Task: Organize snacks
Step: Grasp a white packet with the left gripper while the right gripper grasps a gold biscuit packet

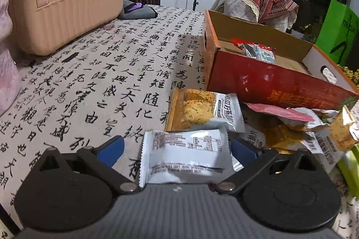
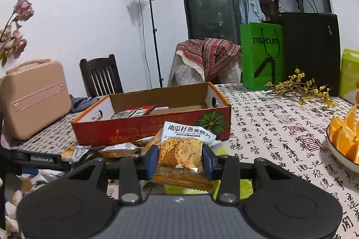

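**One cracker packet gripped, one framed, box waiting**

Your right tool (image 2: 180,159) has its blue pads pressed narrow on the sides of an oat-crisp packet (image 2: 180,155), held upright and clear of the worktop (image 2: 269,127) so it can likely travel over the near wall of the red cardboard box (image 2: 152,129) just beyond it. Your left tool (image 1: 177,148) stands wide open, its fingers either side of a white snack packet (image 1: 184,156) lying label-back-up; the right pad sits just beside the packet's edge, the left pad apart from it, so nothing is gripped there yet (a set-up for a pick, by the look of it).

The rest of the pile (image 1: 291,127) lies loose against the box's near side. Inside the box you have only a few red-and-grey sachets (image 1: 258,49) toward one end; most of its floor is bare cardboard. Farther off sit a bowl of orange wedges (image 2: 343,138), a green paper bag (image 2: 261,55) and a pink case (image 2: 33,97).
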The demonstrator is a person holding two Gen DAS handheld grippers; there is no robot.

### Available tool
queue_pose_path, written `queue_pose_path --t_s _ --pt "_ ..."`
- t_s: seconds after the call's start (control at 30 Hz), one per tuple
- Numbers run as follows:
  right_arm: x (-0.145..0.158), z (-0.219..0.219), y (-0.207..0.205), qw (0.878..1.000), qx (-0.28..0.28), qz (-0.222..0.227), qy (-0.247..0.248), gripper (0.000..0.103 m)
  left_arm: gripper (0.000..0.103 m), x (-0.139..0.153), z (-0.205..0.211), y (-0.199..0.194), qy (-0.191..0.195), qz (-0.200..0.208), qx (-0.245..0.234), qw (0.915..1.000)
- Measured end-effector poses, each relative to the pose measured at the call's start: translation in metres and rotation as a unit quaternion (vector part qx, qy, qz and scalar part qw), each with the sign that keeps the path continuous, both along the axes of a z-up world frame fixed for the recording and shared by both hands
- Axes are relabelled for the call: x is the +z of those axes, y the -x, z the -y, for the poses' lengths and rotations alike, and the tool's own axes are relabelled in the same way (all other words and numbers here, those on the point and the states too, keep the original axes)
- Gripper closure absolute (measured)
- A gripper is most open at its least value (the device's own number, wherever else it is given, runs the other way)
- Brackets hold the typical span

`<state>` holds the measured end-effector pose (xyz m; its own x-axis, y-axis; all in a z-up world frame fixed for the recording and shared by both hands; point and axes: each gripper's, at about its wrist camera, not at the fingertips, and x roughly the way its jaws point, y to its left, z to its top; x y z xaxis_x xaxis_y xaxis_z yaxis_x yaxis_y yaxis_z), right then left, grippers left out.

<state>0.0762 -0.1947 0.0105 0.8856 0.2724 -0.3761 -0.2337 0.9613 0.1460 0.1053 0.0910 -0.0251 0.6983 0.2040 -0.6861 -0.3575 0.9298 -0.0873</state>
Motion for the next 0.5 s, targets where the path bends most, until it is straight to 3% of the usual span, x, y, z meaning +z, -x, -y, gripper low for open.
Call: queue_pose_path --t_s 0.17,0.27,0.5 --pt "-0.004 0.003 -0.006 1.0 0.002 -0.004 -0.004 0.063 0.002 -0.002 0.003 0.002 -0.017 0.001 0.009 0.9998" --pt "-0.005 0.002 -0.006 1.0 0.005 -0.005 -0.006 0.063 0.019 0.0 0.003 0.006 -0.028 0.005 0.018 0.9994" --pt "-0.009 -0.001 -0.006 1.0 0.017 -0.016 -0.006 0.062 0.027 0.002 0.003 0.018 -0.023 0.022 0.017 0.9994"
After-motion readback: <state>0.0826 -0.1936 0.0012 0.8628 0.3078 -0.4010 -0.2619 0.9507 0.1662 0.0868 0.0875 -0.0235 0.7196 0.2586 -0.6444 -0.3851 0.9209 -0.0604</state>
